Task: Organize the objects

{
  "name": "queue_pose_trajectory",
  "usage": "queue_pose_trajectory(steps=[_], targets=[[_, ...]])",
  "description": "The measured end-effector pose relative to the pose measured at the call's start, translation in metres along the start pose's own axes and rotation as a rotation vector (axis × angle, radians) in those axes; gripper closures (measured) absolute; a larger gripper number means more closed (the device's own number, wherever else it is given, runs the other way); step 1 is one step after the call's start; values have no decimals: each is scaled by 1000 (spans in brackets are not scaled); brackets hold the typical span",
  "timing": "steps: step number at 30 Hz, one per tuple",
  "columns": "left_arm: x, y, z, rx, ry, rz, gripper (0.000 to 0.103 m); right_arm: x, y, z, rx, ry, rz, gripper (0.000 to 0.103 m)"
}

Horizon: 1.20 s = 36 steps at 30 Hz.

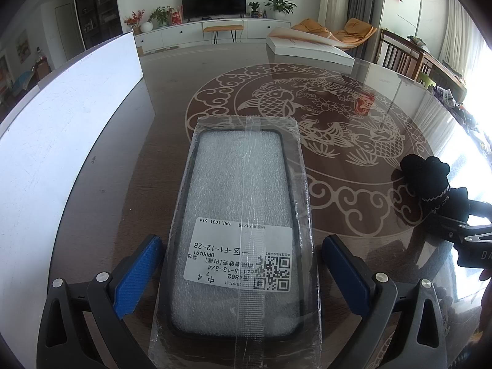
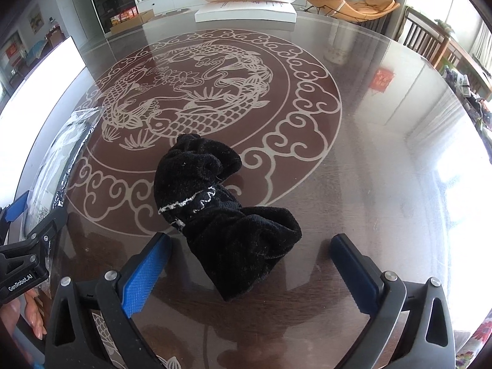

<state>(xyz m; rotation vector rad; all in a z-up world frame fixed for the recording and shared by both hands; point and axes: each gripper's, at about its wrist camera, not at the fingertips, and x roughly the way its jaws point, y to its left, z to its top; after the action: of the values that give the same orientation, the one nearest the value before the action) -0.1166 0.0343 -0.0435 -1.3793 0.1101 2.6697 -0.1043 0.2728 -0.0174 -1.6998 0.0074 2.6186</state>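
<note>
A phone case in clear plastic wrap [image 1: 243, 215], with a white label, lies flat on the glass table. My left gripper [image 1: 243, 258] is open, one blue finger on each side of the case's near end, not touching it. A crumpled black cloth [image 2: 221, 212] lies on the table. My right gripper [image 2: 249, 264] is open with its blue fingers on either side of the cloth's near end. The cloth [image 1: 426, 175] and the right gripper's body also show at the right of the left wrist view. The wrapped case [image 2: 61, 160] shows at the left edge of the right wrist view.
The round glass table [image 1: 338, 141] has a fish pattern at its centre. A large white box [image 1: 61, 141] stands along the left side. A flat white box [image 1: 307, 46] with an open lid lies at the far edge. Chairs stand beyond the right edge.
</note>
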Motion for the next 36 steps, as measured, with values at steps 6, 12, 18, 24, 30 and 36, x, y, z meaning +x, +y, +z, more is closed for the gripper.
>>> queue_pose_trajectory(steps=[6,12,18,24,30,36], targets=[[0,0,0,0,0,0,0,-1,-2,3,-6,25,4,0],[-1,2,0,39,23,-31,0,-12,-9,12,-39,99,56,0],[-8,11,-7,169,49,-117,0,-42,-27,39,-86,62,88,0],[-1,6,4,156,59,-105,0,-18,22,45,-309,123,107,0],[-12,16,-1,113,2,-111,27,-6,27,38,-323,119,103,66],[-66,39,-19,-34,-99,-157,28,-52,10,27,-205,24,208,67]])
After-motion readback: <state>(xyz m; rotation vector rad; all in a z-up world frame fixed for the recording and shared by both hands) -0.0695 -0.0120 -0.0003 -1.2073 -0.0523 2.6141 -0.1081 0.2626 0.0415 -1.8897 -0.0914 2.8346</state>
